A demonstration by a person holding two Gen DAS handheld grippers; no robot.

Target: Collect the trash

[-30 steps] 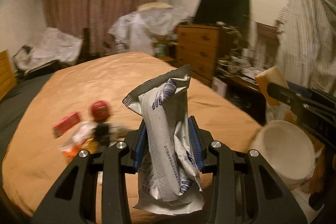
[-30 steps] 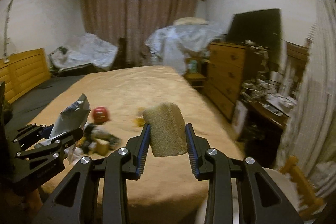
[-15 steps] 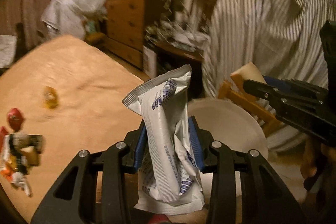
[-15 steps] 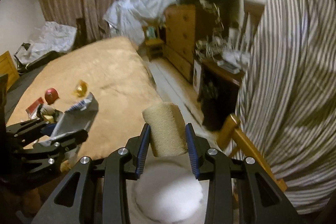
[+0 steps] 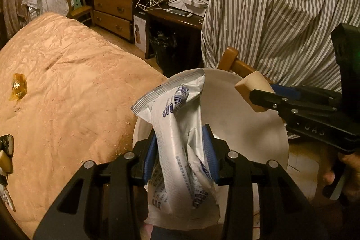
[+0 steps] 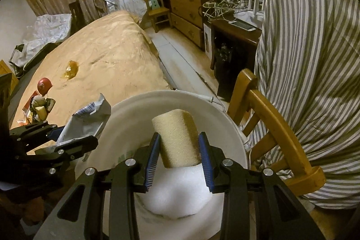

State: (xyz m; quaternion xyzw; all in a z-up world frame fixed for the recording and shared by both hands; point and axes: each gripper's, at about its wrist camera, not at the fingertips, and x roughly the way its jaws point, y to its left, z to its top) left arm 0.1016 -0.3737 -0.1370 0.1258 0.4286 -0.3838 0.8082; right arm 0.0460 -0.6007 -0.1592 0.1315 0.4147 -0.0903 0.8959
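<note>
White foam [image 6: 180, 197] lies in the bucket [image 6: 126, 114]; above it, left gripper [image 5: 180, 150] clamps a wrapper [image 5: 177, 141], right gripper [image 6: 178, 150] a sponge [image 6: 177, 138].

The wrapper [image 5: 177, 138] is silver-white with blue print. The sponge [image 6: 177, 141] is tan-yellow. The bin [image 6: 126, 118] is white. The bedspread [image 5: 67, 87] is peach-orange. The hanging shirt [image 5: 281, 3] is white with grey stripes. The tongs' pads [image 6: 205, 158] are blue.

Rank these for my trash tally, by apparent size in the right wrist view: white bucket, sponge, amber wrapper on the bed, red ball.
1. White bucket
2. Sponge, though it sits nearest the camera, which inflates it
3. Amber wrapper and red ball: alike, both far off, unranked
</note>
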